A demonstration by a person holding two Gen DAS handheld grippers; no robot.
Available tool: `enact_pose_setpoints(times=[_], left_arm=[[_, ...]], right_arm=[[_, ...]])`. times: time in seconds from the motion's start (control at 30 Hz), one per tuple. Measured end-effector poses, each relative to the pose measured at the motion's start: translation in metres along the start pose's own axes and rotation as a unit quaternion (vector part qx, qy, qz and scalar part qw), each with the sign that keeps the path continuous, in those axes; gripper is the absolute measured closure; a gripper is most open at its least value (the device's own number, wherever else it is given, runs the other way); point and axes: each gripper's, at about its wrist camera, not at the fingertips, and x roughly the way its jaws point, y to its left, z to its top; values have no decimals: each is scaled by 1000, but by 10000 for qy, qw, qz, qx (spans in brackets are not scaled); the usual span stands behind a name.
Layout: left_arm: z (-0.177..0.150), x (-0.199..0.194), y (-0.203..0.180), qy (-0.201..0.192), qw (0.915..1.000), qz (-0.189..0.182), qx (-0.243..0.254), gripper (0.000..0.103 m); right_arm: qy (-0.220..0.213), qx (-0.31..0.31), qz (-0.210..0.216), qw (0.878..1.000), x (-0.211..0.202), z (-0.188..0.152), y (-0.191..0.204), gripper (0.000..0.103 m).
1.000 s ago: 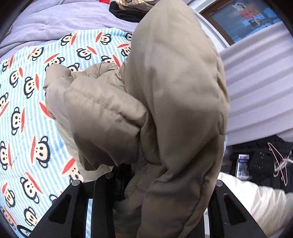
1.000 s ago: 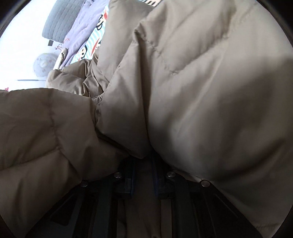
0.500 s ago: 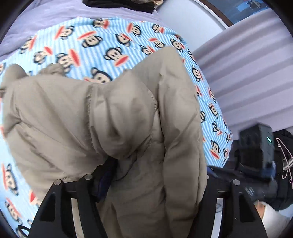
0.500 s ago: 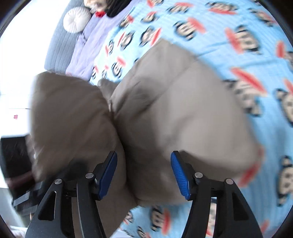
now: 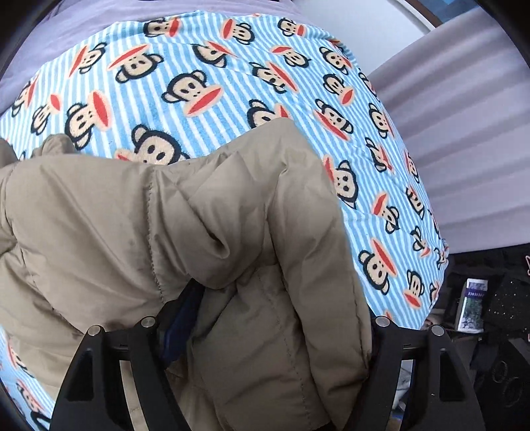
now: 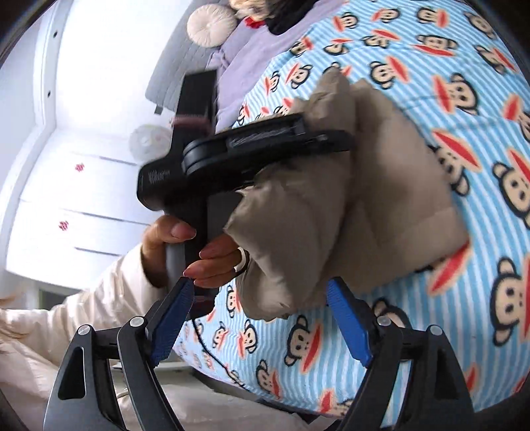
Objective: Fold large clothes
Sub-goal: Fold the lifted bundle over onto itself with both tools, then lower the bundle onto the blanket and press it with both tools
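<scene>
A beige puffer jacket [image 5: 205, 232] lies bunched on the bed's blue striped monkey-print blanket [image 5: 205, 76]. My left gripper [image 5: 268, 318] has jacket fabric bulging between its wide-set jaws, which hide under the cloth. In the right wrist view the jacket [image 6: 357, 199] lies folded into a thick bundle, and the left gripper [image 6: 265, 139] reaches into it from the left, held by a hand. My right gripper [image 6: 261, 325] is open and empty, just in front of the bundle's near edge.
A lavender sheet [image 5: 66, 23] covers the far part of the bed. A grey ribbed panel [image 5: 463, 139] stands to the right, with dark items and a book [image 5: 472, 305] below it. A white cabinet [image 6: 76, 165] and round cushion [image 6: 212, 23] are at left.
The jacket came down from being held up and now lies bundled on the blanket. My right gripper opened, let go of it and pulled back. The left gripper lowered with the fabric.
</scene>
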Motion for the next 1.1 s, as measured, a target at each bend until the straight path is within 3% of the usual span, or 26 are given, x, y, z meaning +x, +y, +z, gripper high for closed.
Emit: enact_pose_setpoints(times=[0.03,0.07,0.1,0.13,0.2,0.27,0.33,0.4,0.47,0.53,0.63,0.73,0.87,0.97,1.1], left_arm=[[0,-7,-1,-55,10000,-40,50,27],[-2,-16,-2,-158,9997,-111,118,27],[-5,-29,-2,-316,9992,-149,208,27],[-8,-43,0,-550,9980,-68,301,27],[-15,-69,8,-1159,9908,557,432,27],[-21,-88,26,-1620,9776,1279,426,27],[-22,-90,53,-1721,9676,1836,202,27],[-16,-77,78,-1532,9632,2206,-48,27],[-10,-60,95,-1379,9677,2090,-280,27],[-3,-44,92,-1350,9663,2166,-338,27],[10,-18,74,-1294,9643,2306,-153,20],[25,5,50,-1206,9607,2494,149,20],[37,19,35,-1061,9572,2671,342,20],[39,20,38,-1028,9583,2653,262,20],[37,17,40,-1027,9582,2660,226,20]], right_arm=[[-8,-11,-323,9995,8,3,1,20],[-80,13,-562,9984,13,7,-1,29],[-144,49,-637,9979,16,11,-6,75],[-167,110,-726,9972,17,14,-11,90],[-331,105,-999,9944,14,17,-18,92],[-470,59,-1362,9895,7,18,-27,93],[-494,242,-1479,9875,0,16,-42,93],[-507,523,-1459,9866,-5,14,-59,93],[-504,702,-1486,9851,-8,16,-72,93],[-492,827,-1512,9838,-10,8,-79,93],[-452,1102,-1502,9815,-6,1,-94,93],[-397,1457,-1440,9780,3,-2,-118,90],[-317,2136,-970,9716,-5,-9,-144,85],[-462,2004,-1055,9729,-35,-8,-138,85],[-1006,1409,-1261,9768,-79,1,-115,85]])
